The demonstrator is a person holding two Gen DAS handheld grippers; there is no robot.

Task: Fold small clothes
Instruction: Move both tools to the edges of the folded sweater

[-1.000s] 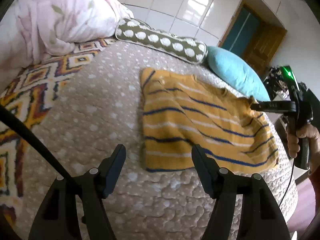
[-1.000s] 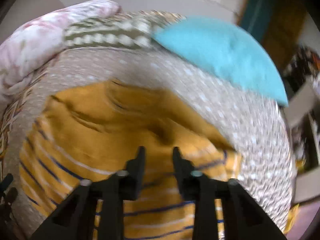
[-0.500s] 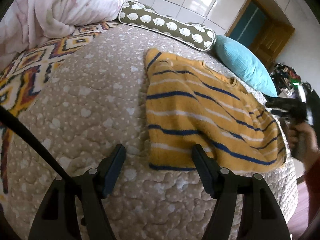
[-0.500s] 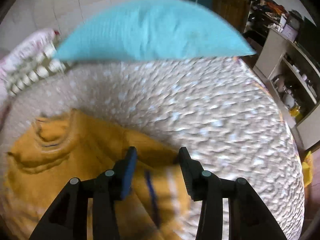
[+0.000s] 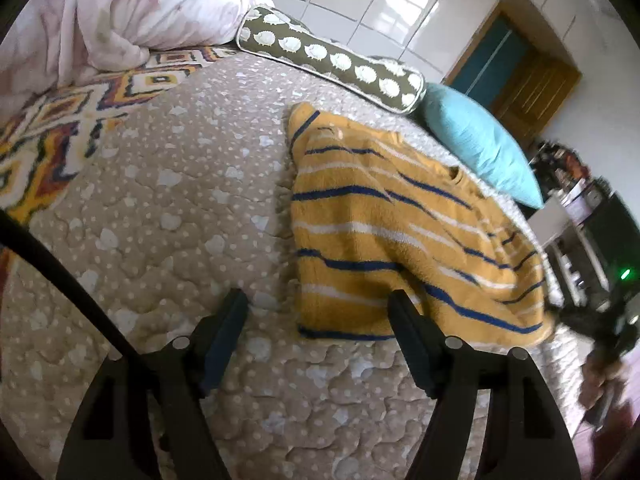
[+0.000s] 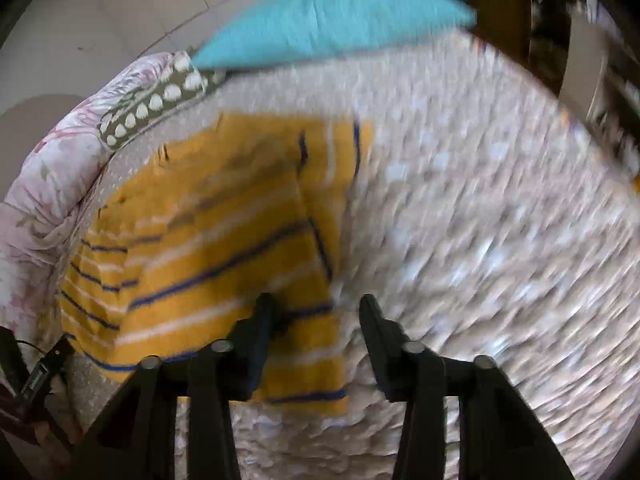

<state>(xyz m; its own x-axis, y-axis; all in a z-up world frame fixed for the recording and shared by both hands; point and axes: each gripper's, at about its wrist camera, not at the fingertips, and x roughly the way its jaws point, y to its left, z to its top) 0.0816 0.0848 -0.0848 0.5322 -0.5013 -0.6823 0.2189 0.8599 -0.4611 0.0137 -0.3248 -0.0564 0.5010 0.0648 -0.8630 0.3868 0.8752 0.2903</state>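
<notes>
A yellow sweater [image 5: 400,240] with blue and white stripes lies flat on the bed. My left gripper [image 5: 316,298] hovers open over its near left hem corner, touching nothing. My right gripper [image 6: 316,304] hangs above the sweater [image 6: 208,240] at its hem's other corner. Its jaws are closing; the fabric edge lies below the gap and the pads do not press on it. The right wrist view is blurred by motion. A person's hand [image 5: 600,384] holding the right tool shows blurred at the left wrist view's right edge.
The beige quilted bedspread [image 5: 160,200] covers the bed. At its head lie a teal pillow [image 5: 480,148], an olive patterned bolster [image 5: 332,60] and a pink floral duvet [image 5: 120,12]. A zigzag blanket [image 5: 52,132] lies left. Shelves [image 5: 572,220] stand past the bed's right edge.
My right gripper let go of the sweater's far right corner, swung off the bed's right side and came to the near hem corner, its jaws wider apart. The left gripper barely shifted.
</notes>
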